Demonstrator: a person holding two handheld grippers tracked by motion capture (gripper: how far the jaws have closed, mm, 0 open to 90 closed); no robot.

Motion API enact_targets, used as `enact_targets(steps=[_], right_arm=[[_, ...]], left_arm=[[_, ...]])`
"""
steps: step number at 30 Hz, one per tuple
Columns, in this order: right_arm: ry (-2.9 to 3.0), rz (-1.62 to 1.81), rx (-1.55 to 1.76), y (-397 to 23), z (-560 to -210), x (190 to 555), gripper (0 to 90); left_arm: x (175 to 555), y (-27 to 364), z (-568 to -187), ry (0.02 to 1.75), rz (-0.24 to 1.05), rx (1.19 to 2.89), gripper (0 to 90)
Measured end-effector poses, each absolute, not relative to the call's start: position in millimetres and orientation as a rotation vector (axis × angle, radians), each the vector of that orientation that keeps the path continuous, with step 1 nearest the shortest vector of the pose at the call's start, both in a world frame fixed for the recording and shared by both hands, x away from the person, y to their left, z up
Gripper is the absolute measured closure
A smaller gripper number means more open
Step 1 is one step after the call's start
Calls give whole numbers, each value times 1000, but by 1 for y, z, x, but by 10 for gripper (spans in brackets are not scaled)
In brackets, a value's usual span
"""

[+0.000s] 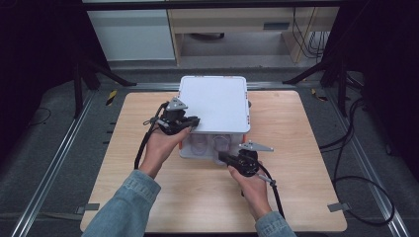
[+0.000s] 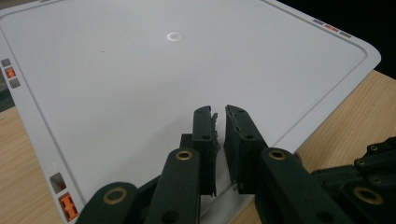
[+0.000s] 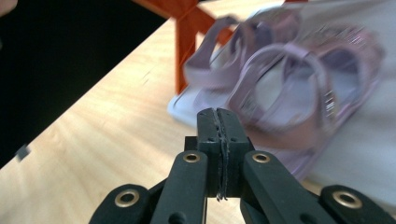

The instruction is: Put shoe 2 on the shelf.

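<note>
A white-lidded storage box (image 1: 213,103) stands at the back middle of the wooden table (image 1: 296,148). Through its clear front I see pale purple sandals (image 1: 212,143), blurred and close in the right gripper view (image 3: 289,70). My left gripper (image 1: 193,121) lies on the lid's front left corner. Its jaws are all but together over the lid (image 2: 140,70), with nothing between them (image 2: 220,111). My right gripper (image 1: 221,157) is low at the box's front right, shut and empty (image 3: 218,112), just short of the sandals.
Orange clips sit on the lid's rim (image 2: 68,206), and an orange part stands on the box's front (image 3: 187,42). Bare wood lies in front of the box and at both sides. Cables (image 1: 356,163) and stand legs (image 1: 341,79) surround the table on the dark floor.
</note>
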State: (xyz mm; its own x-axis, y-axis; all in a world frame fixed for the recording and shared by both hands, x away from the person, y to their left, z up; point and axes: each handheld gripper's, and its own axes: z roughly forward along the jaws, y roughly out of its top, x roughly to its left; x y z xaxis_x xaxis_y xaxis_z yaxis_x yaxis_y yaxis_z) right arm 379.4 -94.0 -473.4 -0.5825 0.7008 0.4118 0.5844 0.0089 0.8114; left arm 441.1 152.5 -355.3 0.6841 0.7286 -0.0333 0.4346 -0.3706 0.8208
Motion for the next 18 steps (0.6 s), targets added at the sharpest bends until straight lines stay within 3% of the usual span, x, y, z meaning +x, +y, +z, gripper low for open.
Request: enact_targets(steps=[18], right_arm=[[2324,1486,1415,-90,-499,381,900]], left_arm=[[444,155,-354,937,390,2007,890]])
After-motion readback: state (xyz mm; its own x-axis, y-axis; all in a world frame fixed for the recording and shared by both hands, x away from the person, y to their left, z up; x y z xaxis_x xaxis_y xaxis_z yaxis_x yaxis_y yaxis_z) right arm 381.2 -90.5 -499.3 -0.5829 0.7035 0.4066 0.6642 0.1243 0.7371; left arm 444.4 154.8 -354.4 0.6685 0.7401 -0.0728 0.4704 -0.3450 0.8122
